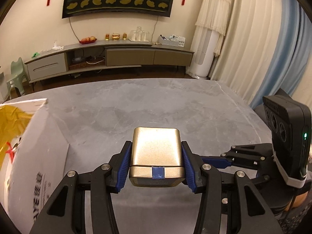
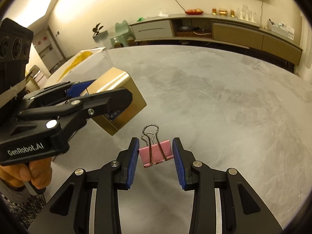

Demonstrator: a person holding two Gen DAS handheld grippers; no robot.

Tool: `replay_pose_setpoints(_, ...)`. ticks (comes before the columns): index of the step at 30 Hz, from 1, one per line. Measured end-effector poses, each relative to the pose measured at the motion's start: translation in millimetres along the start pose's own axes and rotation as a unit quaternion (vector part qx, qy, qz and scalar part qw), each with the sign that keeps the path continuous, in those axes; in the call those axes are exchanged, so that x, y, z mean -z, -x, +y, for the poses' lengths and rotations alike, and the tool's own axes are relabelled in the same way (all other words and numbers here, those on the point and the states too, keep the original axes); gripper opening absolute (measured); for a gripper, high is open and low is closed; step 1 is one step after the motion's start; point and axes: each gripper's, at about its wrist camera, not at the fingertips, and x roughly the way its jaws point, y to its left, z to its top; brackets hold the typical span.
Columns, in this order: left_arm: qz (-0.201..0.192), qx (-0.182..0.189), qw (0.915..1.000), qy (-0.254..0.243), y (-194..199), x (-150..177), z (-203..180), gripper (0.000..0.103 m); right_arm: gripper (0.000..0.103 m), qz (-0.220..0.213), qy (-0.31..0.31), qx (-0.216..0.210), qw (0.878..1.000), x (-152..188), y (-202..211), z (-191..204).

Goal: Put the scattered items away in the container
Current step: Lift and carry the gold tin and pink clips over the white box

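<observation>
A gold metal tin with a strip of blue tape on its lid is clamped between the blue pads of my left gripper, above the grey table. The right wrist view shows the same tin tilted in the left gripper. My right gripper is shut on a pink binder clip whose wire handles point forward. The container, a white cardboard box with a yellow lining, stands at the left and also shows as the box in the right wrist view.
The grey marbled table spreads ahead, its far edge in front of a low TV cabinet. A person's hand grips the left tool's handle. A green stool stands on the floor at the left.
</observation>
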Motion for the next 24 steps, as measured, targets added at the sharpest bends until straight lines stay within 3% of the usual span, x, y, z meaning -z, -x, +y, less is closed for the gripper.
replay_pose_setpoints(24,-0.057,-0.001,0.9976,0.04,117.2,30.7,24.1,0.05,0.037,-0.039,0.033,0.01,0.999,26.5,55.3,92.4)
